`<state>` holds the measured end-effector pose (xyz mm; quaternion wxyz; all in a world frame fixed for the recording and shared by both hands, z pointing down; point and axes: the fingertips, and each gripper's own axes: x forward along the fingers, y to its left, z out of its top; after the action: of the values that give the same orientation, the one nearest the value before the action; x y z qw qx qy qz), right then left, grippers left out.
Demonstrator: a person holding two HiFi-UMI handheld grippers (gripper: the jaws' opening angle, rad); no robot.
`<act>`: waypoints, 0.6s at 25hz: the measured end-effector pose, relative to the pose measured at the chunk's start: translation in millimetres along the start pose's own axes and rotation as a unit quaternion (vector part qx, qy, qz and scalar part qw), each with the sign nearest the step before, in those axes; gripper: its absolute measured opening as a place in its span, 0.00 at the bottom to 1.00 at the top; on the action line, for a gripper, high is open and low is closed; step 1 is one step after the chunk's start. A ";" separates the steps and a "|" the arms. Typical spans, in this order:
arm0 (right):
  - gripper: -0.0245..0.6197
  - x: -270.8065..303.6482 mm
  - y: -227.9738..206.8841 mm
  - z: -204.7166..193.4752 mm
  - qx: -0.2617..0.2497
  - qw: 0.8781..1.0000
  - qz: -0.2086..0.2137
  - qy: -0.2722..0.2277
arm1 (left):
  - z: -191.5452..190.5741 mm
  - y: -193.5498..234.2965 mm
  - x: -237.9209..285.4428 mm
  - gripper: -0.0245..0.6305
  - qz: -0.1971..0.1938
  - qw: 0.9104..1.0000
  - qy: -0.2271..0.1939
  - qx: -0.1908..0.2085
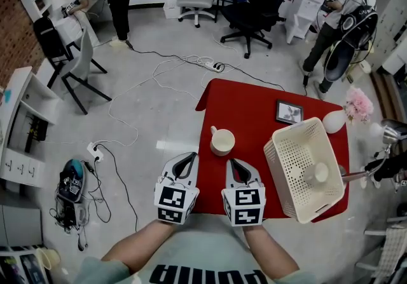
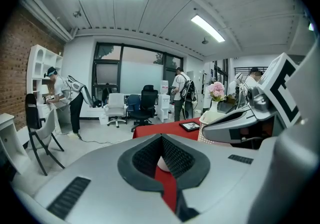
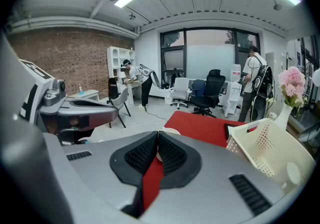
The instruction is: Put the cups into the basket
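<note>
White cup (image 1: 222, 142) ahead of jaws, apart

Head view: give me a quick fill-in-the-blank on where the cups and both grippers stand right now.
1. The white basket holds ____ cup.
2. The other cup stands outside it on the ____ table.
3. The left gripper and the right gripper hold nothing, and the jaws of both are ____.

Missing words: one; red; shut.
</note>
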<state>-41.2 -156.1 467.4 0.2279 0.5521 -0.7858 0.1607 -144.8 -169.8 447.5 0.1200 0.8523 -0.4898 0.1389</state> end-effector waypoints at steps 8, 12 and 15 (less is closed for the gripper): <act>0.07 19.4 -6.2 2.5 -0.003 1.000 0.001 0.004 | -3.2 7.5 13.5 0.04 0.003 1.000 0.008 0.009; 0.16 30.5 -7.3 4.3 0.000 1.000 0.010 0.008 | -4.3 12.8 23.9 0.04 0.004 1.000 0.015 0.006; 0.29 39.9 -11.5 2.4 0.005 1.000 0.016 0.017 | -4.3 14.0 34.6 0.04 0.002 1.000 0.020 0.010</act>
<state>-42.3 -192.9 486.7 0.2359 0.5374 -0.7900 0.1773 -140.8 -203.0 464.7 0.1212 0.8493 -0.4880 0.1609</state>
